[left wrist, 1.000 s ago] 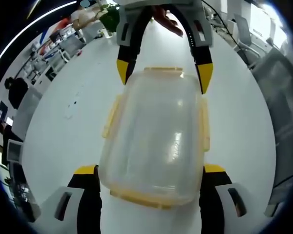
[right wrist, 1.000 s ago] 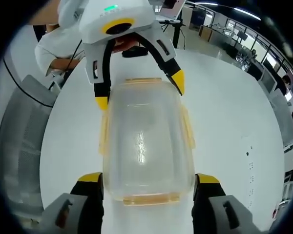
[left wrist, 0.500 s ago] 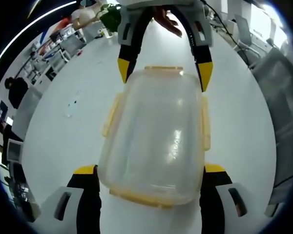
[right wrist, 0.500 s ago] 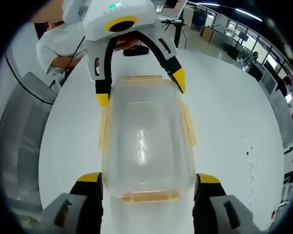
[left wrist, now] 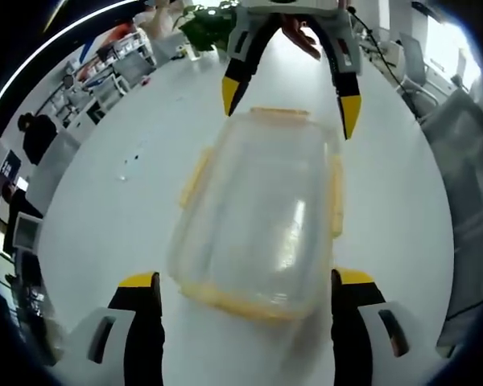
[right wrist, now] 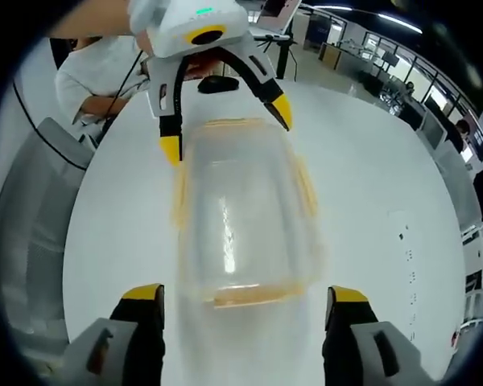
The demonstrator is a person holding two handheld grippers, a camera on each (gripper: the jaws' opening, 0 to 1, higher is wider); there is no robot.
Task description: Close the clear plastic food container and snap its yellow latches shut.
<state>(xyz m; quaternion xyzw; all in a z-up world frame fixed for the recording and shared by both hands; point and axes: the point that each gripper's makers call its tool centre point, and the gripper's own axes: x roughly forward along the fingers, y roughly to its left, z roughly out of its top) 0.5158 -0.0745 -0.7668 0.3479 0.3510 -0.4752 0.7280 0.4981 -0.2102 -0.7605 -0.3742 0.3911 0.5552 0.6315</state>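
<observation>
The clear plastic food container [left wrist: 258,213] lies on the white table [left wrist: 105,233] with its lid on. Yellow latches [left wrist: 191,178] stick out along its long sides, and another runs along the near end. My left gripper [left wrist: 245,280] is open, its jaws standing wide on either side of the container's near end. Open too, my right gripper [left wrist: 290,104] straddles the far end with its yellow tips. In the right gripper view the container [right wrist: 237,217] is blurred, my right gripper [right wrist: 245,293] stands at its near end, and my left gripper [right wrist: 225,129] at its far end.
A grey chair [left wrist: 467,161] stands off the table's right edge, seen again at the left [right wrist: 32,217] in the right gripper view. A person's white sleeve [right wrist: 97,72] is behind the left gripper. Small dark marks [left wrist: 133,157] dot the table. Office desks fill the background.
Both grippers have drawn back a little from the container's ends, so it looks smaller between the jaws. It now sits slightly turned in the left gripper view and blurred in the right.
</observation>
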